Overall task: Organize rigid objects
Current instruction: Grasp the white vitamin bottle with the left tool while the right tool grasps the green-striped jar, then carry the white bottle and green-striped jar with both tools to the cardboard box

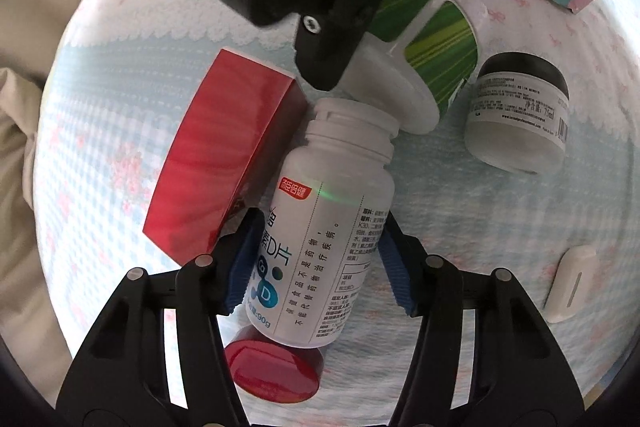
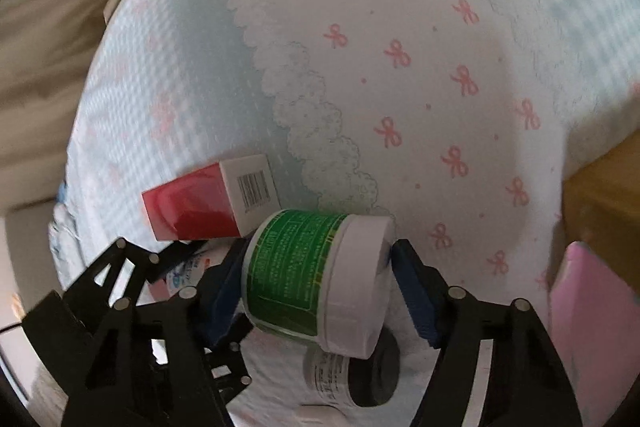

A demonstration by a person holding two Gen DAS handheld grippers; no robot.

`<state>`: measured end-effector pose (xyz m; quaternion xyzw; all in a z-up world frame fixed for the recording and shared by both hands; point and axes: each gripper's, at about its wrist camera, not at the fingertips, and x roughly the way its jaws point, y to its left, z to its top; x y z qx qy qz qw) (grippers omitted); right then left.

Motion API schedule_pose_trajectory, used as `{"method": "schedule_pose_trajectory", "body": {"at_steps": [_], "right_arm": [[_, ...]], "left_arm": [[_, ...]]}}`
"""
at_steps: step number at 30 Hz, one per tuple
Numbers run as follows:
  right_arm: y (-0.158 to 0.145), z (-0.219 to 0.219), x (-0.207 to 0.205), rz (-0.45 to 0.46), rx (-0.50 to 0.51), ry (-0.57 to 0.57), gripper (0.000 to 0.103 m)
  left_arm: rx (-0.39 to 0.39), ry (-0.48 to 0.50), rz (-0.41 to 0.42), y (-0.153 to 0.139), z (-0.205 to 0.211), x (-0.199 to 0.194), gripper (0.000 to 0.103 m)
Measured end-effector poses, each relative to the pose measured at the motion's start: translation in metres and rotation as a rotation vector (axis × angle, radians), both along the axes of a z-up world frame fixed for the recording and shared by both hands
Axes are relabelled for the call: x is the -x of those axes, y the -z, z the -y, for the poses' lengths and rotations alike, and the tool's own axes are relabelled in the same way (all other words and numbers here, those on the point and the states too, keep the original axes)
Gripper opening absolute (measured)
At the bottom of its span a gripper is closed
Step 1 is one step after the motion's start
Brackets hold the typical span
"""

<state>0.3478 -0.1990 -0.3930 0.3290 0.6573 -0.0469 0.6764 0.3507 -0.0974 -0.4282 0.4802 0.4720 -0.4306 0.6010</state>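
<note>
Mid-sorting, the left claw grips the white plastic pill bottle while the right claw clamps the green-labelled white tub, each next needing a tidy spot.

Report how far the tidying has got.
Nothing looks sorted yet. In hand: the left tongs clamp the white pill bottle; the right tongs hold the green-labelled jar. Still loose on the cloth: the red box, black-lidded jar, red cap and small white device.
</note>
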Motion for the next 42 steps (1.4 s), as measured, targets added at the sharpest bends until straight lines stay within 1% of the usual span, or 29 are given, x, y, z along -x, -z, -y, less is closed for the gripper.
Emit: {"method": "schedule_pose_trajectory", "body": {"at_steps": [4,5,10,13,15,18,21,26,30,32,33,35,37,38,39,40,41,42], "right_arm": [[-0.007,-0.006,0.001,-0.005,0.036,-0.031,0.063],[-0.009,-0.007,0.003,-0.006,0.049,-0.041,0.062],[-0.015,-0.007,0.012,-0.019,0.138,-0.09,0.06],[-0.016,-0.007,0.016,-0.011,0.139,-0.091,0.06],[-0.018,-0.009,0.017,-0.003,0.142,-0.091,0.059],[-0.025,-0.004,0.026,0.007,0.165,-0.085,0.059],[-0.035,-0.004,0.032,0.031,0.152,-0.06,0.059],[-0.067,-0.008,0.049,0.087,0.166,-0.062,0.058],[-0.099,-0.011,0.066,0.126,0.167,-0.073,0.058],[-0.12,-0.014,0.077,0.146,0.171,-0.08,0.058],[-0.13,-0.015,0.082,0.154,0.163,-0.077,0.058],[-0.15,-0.013,0.093,0.169,0.143,-0.069,0.058],[-0.175,-0.008,0.107,0.185,0.131,-0.069,0.058],[-0.186,-0.008,0.112,0.193,0.13,-0.072,0.058],[-0.196,-0.006,0.117,0.202,0.128,-0.078,0.058],[-0.208,-0.003,0.122,0.213,0.126,-0.086,0.058],[-0.218,0.0,0.126,0.223,0.121,-0.092,0.058],[-0.226,0.004,0.131,0.232,0.116,-0.097,0.058]], "left_arm": [[0.024,-0.042,-0.031,-0.006,-0.003,-0.002,0.053],[0.03,-0.049,-0.034,-0.009,-0.01,-0.006,0.053],[0.058,-0.107,-0.048,-0.018,-0.02,-0.005,0.053],[0.087,-0.155,-0.065,-0.029,-0.023,0.001,0.053],[0.1,-0.175,-0.061,-0.035,-0.022,0.005,0.053],[0.121,-0.218,-0.058,-0.047,-0.022,0.008,0.053],[0.15,-0.277,-0.059,-0.064,-0.027,0.012,0.053],[0.211,-0.398,-0.063,-0.099,-0.041,0.019,0.053],[0.266,-0.489,-0.072,-0.137,-0.053,0.032,0.053],[0.286,-0.509,-0.066,-0.149,-0.058,0.037,0.053],[0.296,-0.518,-0.066,-0.162,-0.06,0.046,0.053],[0.317,-0.532,-0.068,-0.176,-0.057,0.054,0.053],[0.345,-0.54,-0.061,-0.201,-0.055,0.07,0.053],[0.355,-0.542,-0.057,-0.203,-0.056,0.073,0.053],[0.366,-0.544,-0.05,-0.214,-0.057,0.077,0.053],[0.378,-0.549,-0.045,-0.226,-0.052,0.084,0.053],[0.386,-0.553,-0.044,-0.23,-0.049,0.088,0.053],[0.4,-0.559,-0.044,-0.241,-0.043,0.094,0.053]]}}
